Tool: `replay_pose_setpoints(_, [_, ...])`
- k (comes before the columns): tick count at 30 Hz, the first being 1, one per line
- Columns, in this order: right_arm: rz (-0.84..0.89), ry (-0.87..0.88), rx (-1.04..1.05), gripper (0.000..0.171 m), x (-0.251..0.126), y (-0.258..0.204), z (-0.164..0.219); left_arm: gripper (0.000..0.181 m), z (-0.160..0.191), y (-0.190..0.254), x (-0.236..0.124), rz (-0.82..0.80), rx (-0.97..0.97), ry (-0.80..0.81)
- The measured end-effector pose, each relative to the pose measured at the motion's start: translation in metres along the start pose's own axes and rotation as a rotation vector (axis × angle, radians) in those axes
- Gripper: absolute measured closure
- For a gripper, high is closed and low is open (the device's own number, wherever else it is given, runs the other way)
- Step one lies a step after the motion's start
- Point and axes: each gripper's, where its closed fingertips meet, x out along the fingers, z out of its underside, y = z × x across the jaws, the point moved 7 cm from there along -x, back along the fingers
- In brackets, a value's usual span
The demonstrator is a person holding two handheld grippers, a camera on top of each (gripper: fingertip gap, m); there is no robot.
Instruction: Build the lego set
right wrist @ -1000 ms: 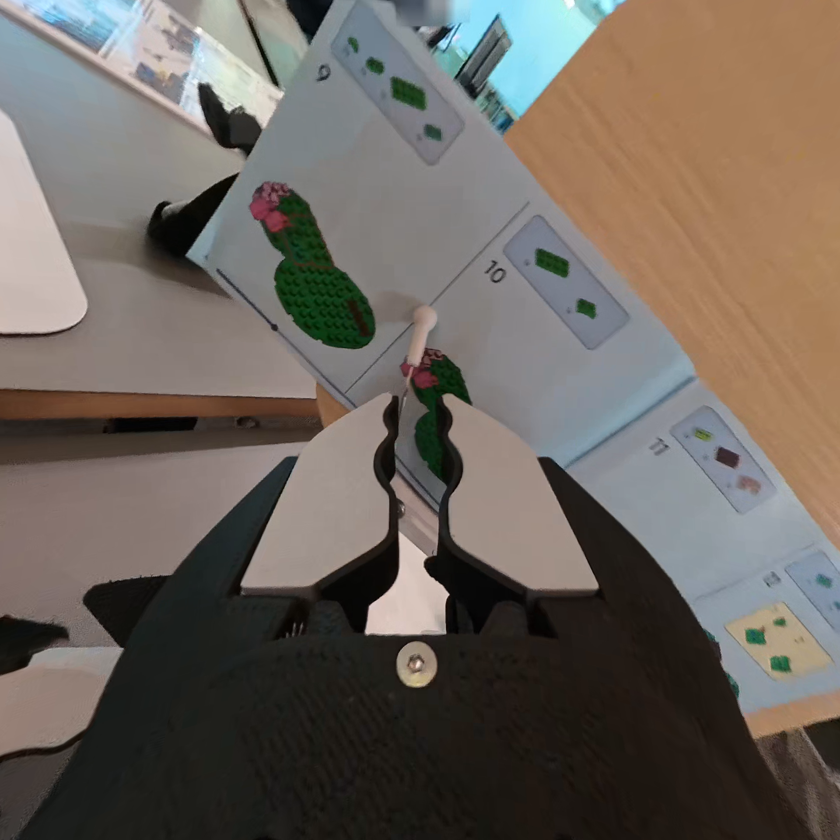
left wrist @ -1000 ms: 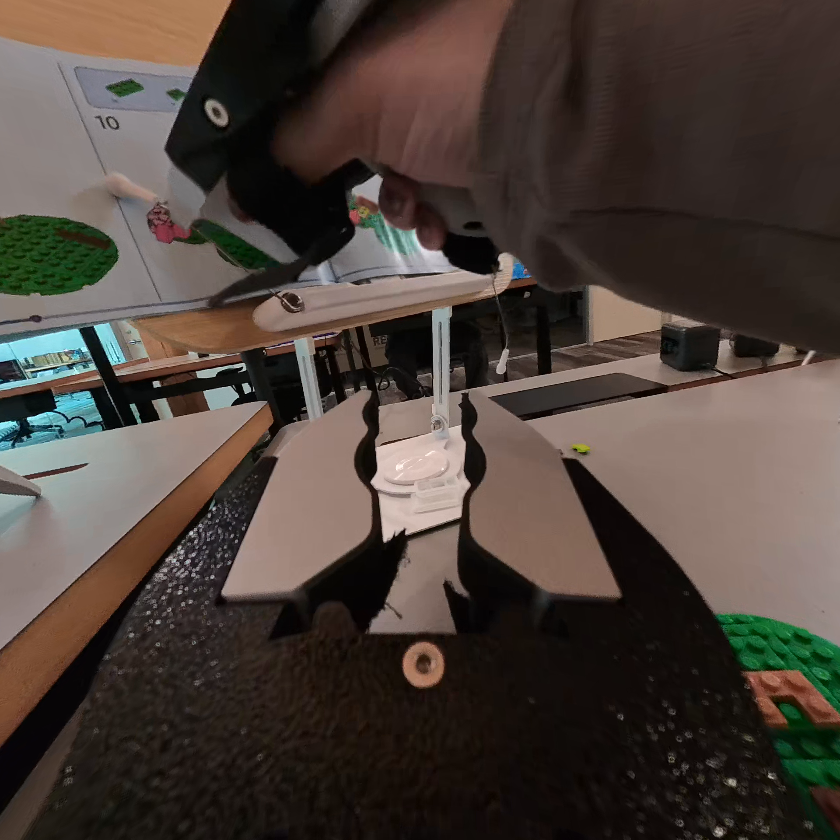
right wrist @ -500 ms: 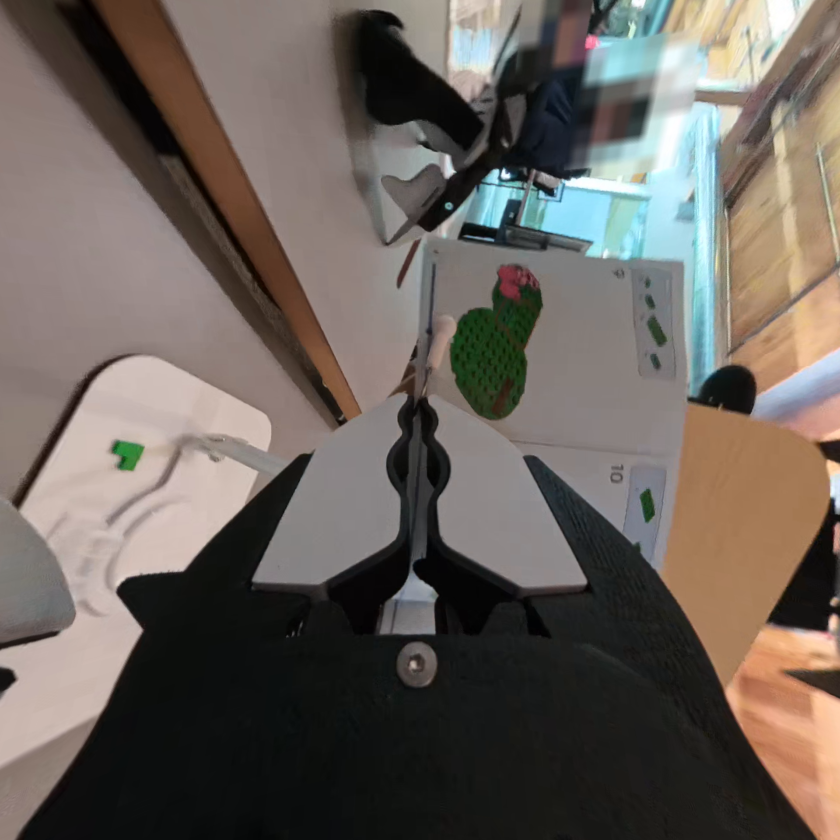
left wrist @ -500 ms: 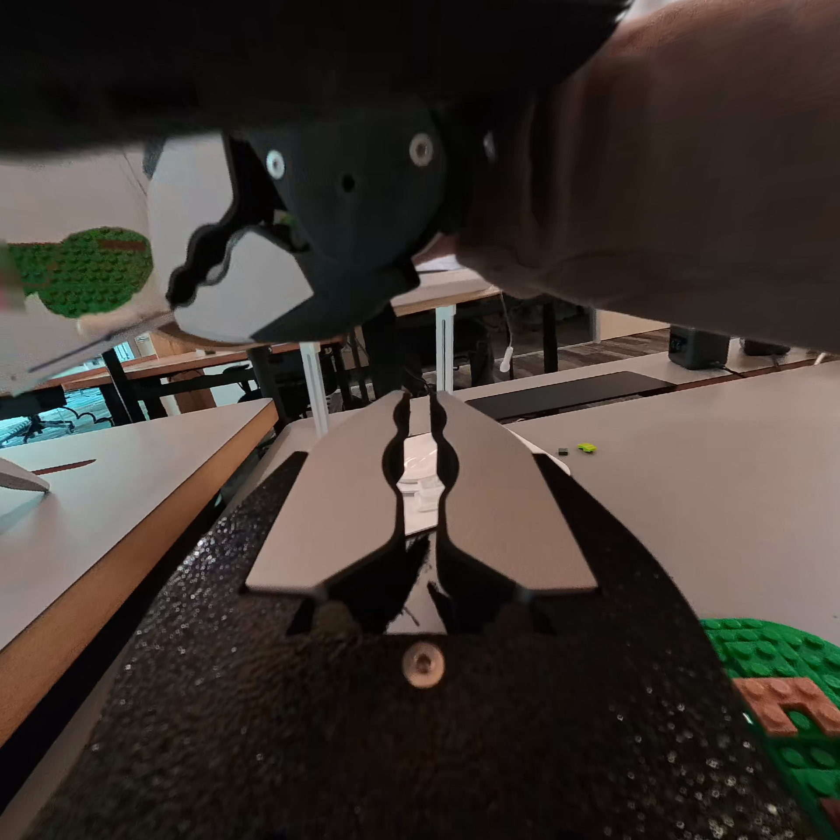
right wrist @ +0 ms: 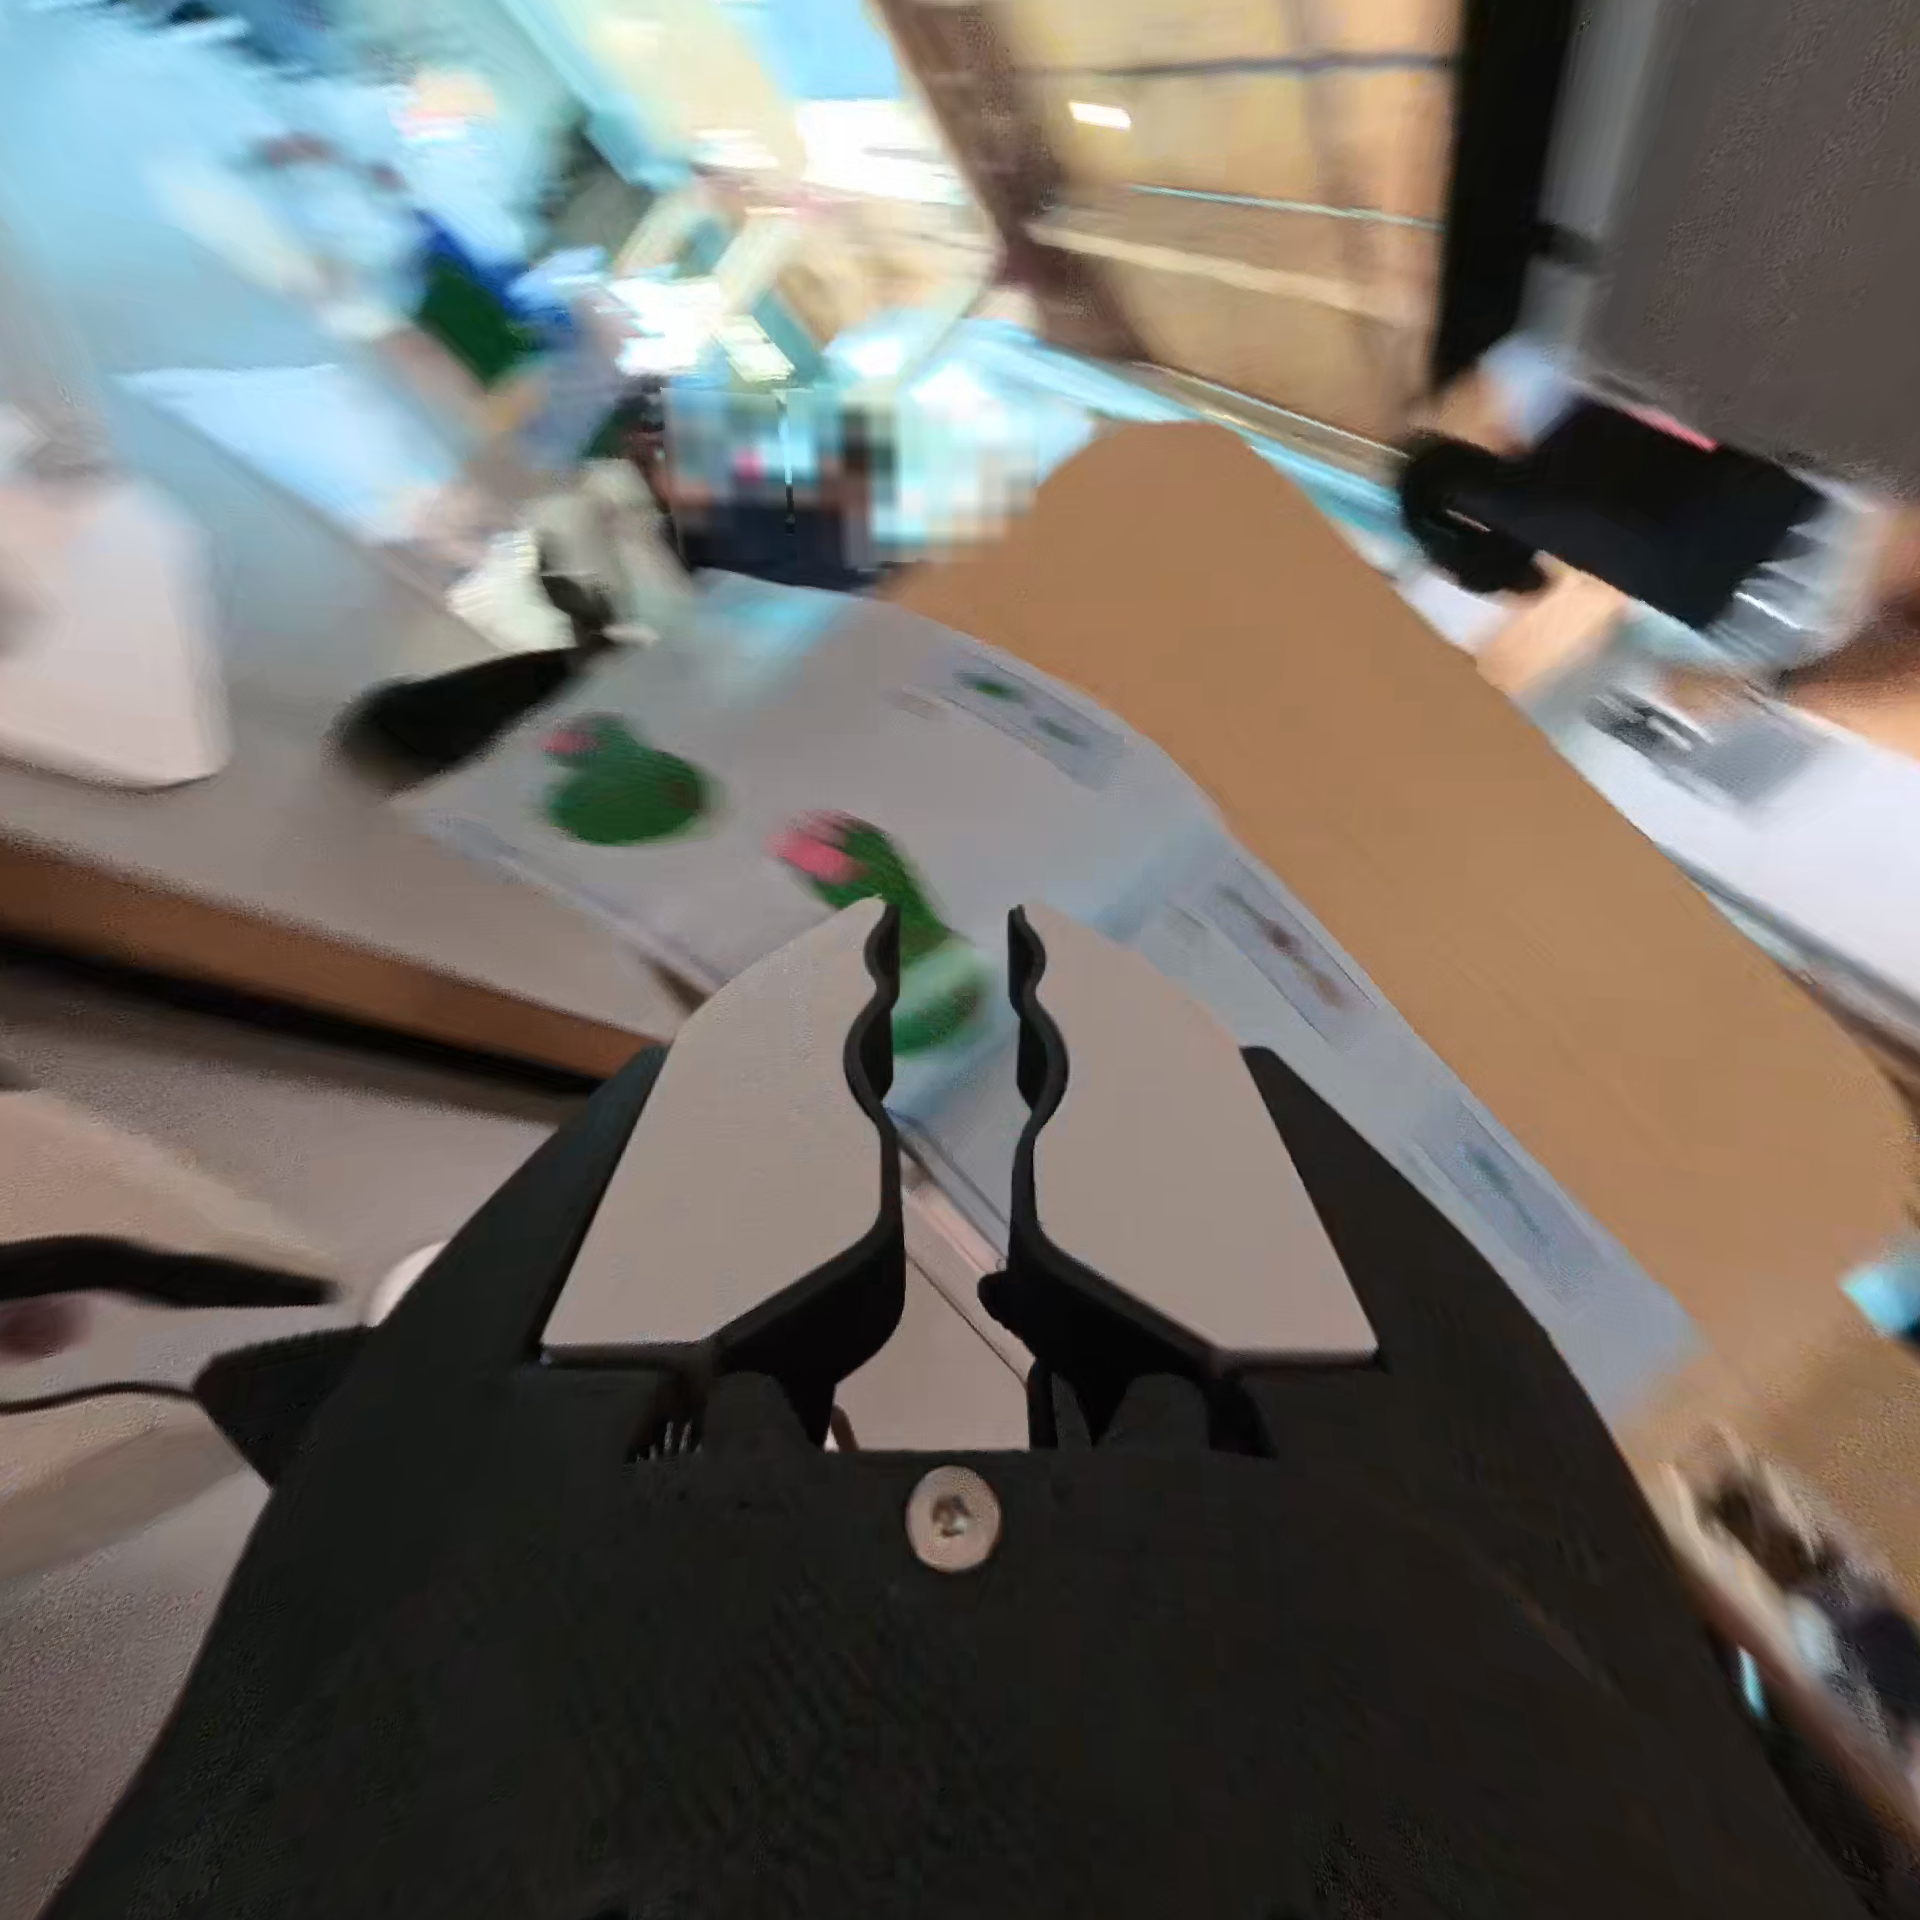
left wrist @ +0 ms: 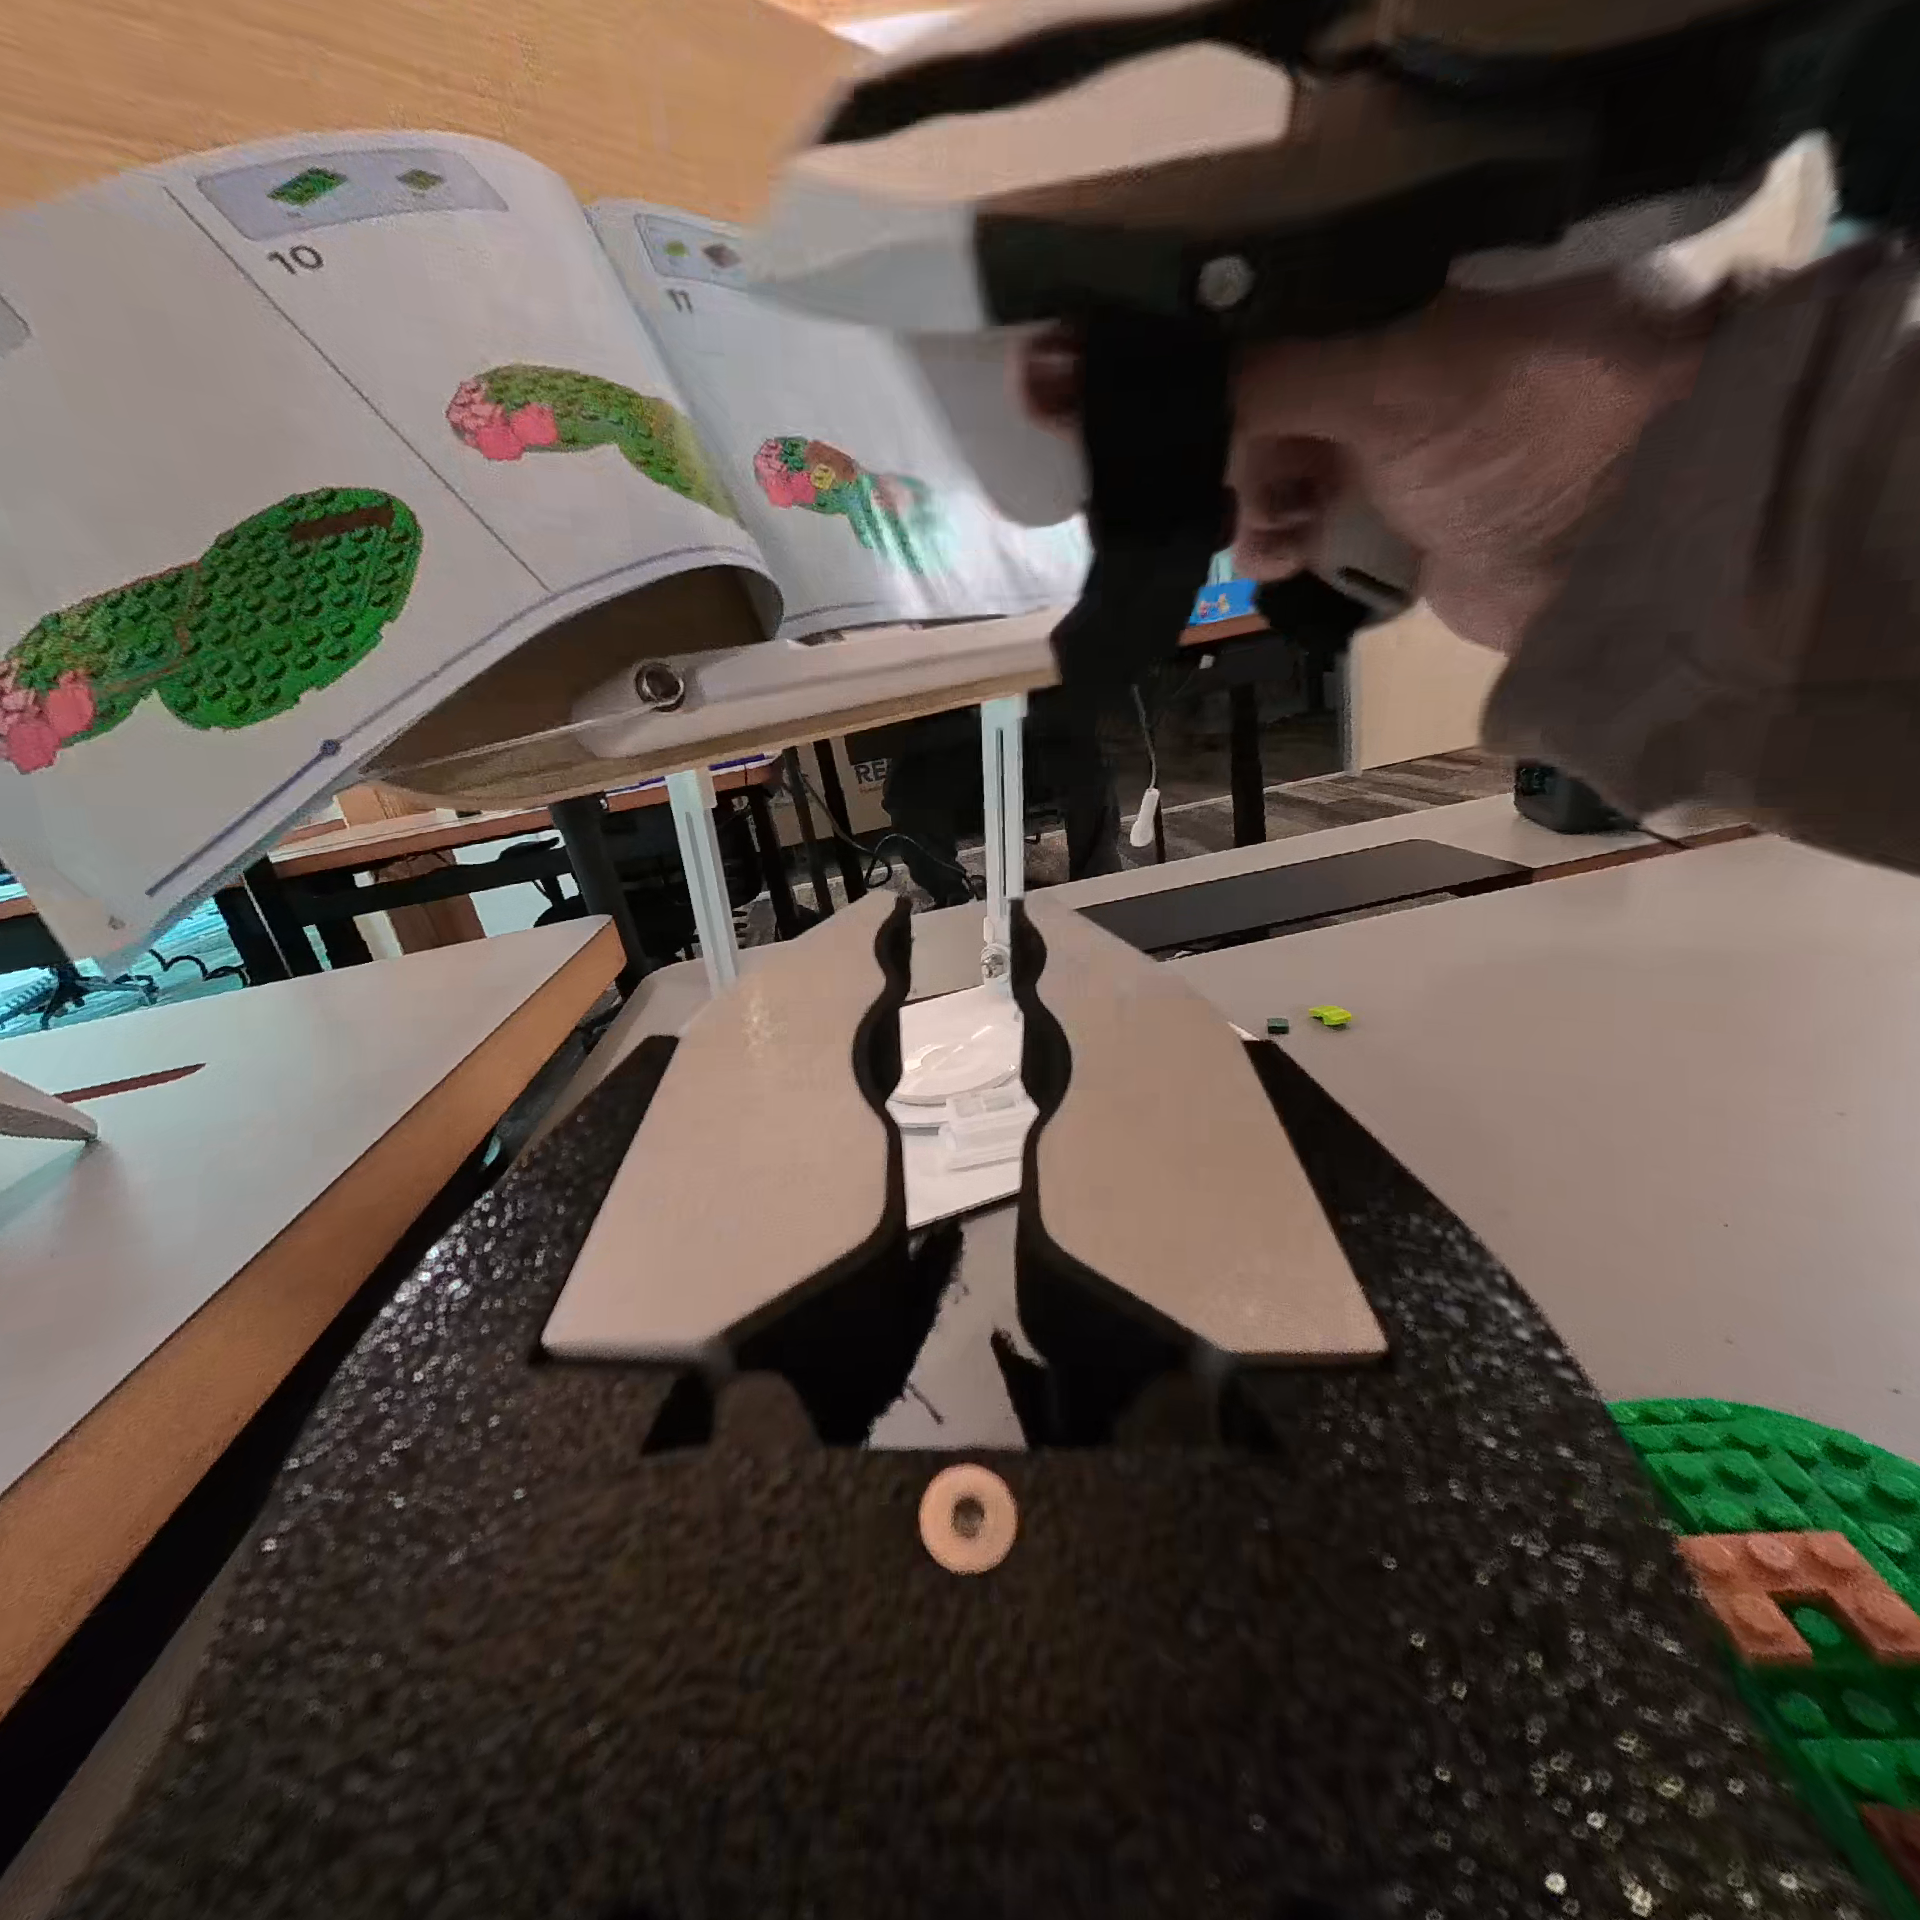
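The instruction booklet (left wrist: 416,416) lies open on a wooden stand, its left page curling loose; it also shows blurred in the right wrist view (right wrist: 935,790). My left gripper (left wrist: 956,925) is open and empty, low over the grey table, pointing at the stand's white base (left wrist: 951,1081). My right gripper (right wrist: 951,920) is open and empty, just in front of the booklet's lower edge. A round green Lego plate (left wrist: 1787,1496) with a brown piece (left wrist: 1787,1579) on it lies at the lower right of the left wrist view.
A hand (left wrist: 1455,436) holding the right gripper fills the upper right of the left wrist view. A small lime piece (left wrist: 1330,1016) and a dark one lie on the table. The wooden stand board (right wrist: 1351,727) rises behind the booklet. A second table (left wrist: 208,1143) stands left, across a gap. The tips of one gripper are about 12 cm away from the tips of the other. About 15 cm separates my left fingertips from the round green Lego plate (left wrist: 1787,1496).
My right gripper was shut at the booklet's page edge; it has opened and swung away fast. The page now curls loose. My left jaws narrowed, then widened again.
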Motion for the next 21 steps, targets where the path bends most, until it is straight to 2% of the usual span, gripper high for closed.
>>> replay_pose_setpoints(3, [0.38,-0.09,0.171,0.157,-0.027,0.055,0.046,0.164,0.0,0.0,0.0,0.002,0.004,-0.001])
replay_pose_setpoints(5, [0.463,-0.189,0.316,0.155,-0.036,0.077,0.076,0.164,0.0,0.001,0.0,0.004,0.011,-0.002])
replay_pose_setpoints(8, [0.47,-0.272,0.514,0.143,-0.036,0.093,0.11,0.164,0.0,0.001,0.0,0.005,0.011,-0.001])
replay_pose_setpoints(13, [0.437,-0.376,0.618,0.134,-0.025,0.095,0.144,0.164,0.0,0.001,0.0,0.005,0.005,0.0])
replay_pose_setpoints(18, [0.47,-0.369,0.69,0.129,-0.022,0.097,0.153,0.164,0.0,0.001,0.0,0.01,0.011,-0.001])
replay_pose_setpoints(21, [0.458,-0.351,0.755,0.133,-0.023,0.096,0.155,0.164,0.0,0.002,0.0,0.012,0.014,-0.002])
